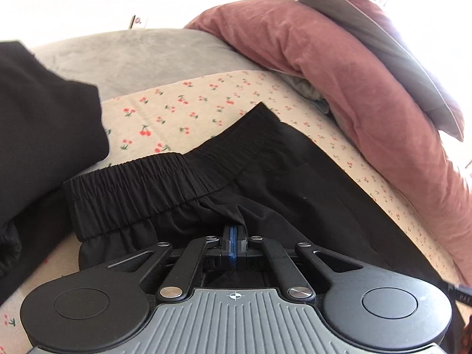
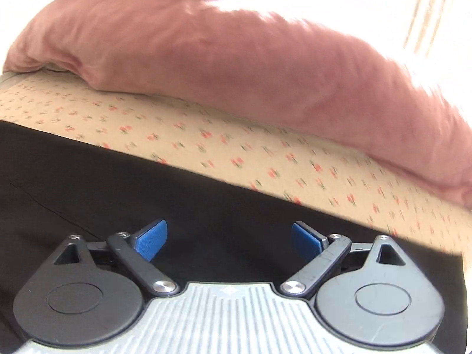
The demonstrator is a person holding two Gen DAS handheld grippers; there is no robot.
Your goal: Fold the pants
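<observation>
Black pants (image 1: 265,183) lie on a cherry-print bed sheet (image 1: 183,112), their gathered elastic waistband (image 1: 132,177) running across the middle of the left wrist view. My left gripper (image 1: 234,228) is shut on a pinch of the pants fabric just below the waistband, and the cloth bunches up at its blue pads. In the right wrist view my right gripper (image 2: 229,230) stands open over a flat stretch of the black pants (image 2: 118,183). Nothing lies between its blue pads (image 2: 152,240).
A rumpled pink duvet (image 1: 339,67) is heaped along the far right of the bed, with a grey pillow (image 1: 383,29) on top. It also fills the back of the right wrist view (image 2: 236,59). A grey cushion (image 1: 141,56) lies behind, and more black cloth (image 1: 44,103) hangs at the left.
</observation>
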